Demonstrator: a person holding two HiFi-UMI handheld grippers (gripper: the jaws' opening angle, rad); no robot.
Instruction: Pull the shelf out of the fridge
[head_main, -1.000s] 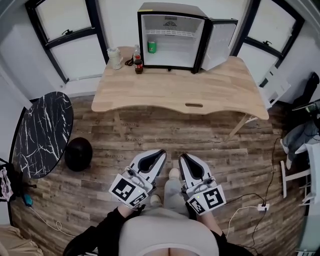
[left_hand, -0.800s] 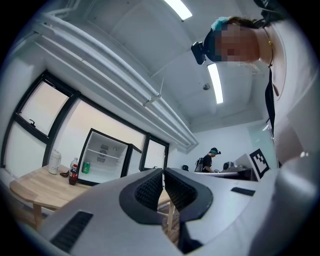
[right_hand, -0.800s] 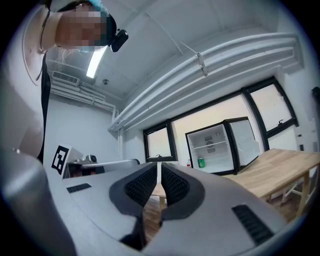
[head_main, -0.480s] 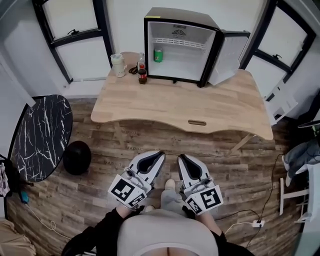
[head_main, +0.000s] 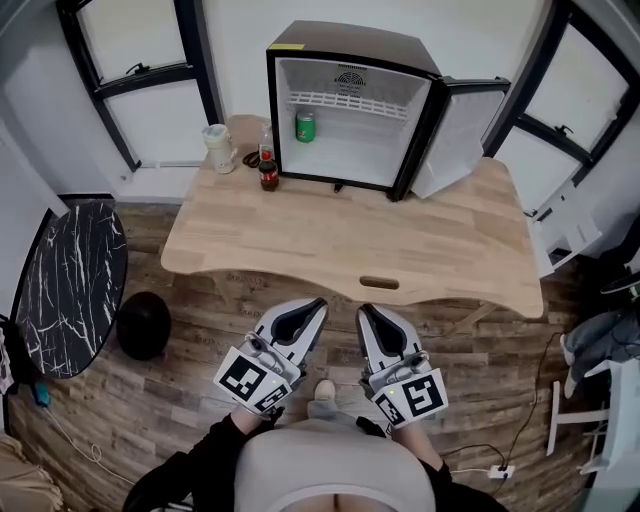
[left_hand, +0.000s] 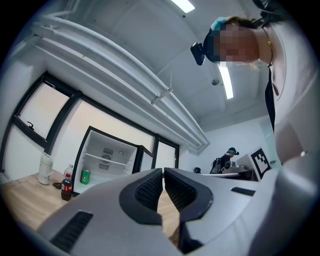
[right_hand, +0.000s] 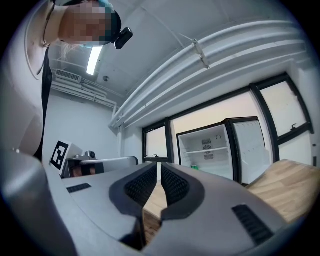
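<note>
Low in the frame, side by side above the plank floor: left gripper (head_main: 312, 308) and right gripper (head_main: 368, 313), both clamped fully closed, nothing between the jaws. Beyond, across the middle: pale wooden table (head_main: 340, 240). At its far edge, top centre: fridge (head_main: 350, 45), door swung open rightward. Inside, near the top: white wire shelf (head_main: 345, 101), seated in place, green can (head_main: 305, 126) below it at left.

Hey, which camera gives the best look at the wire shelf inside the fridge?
The head view: the shelf runs clearly across the open fridge. The left gripper view shows it small and far off, and so does the right gripper view.
</note>
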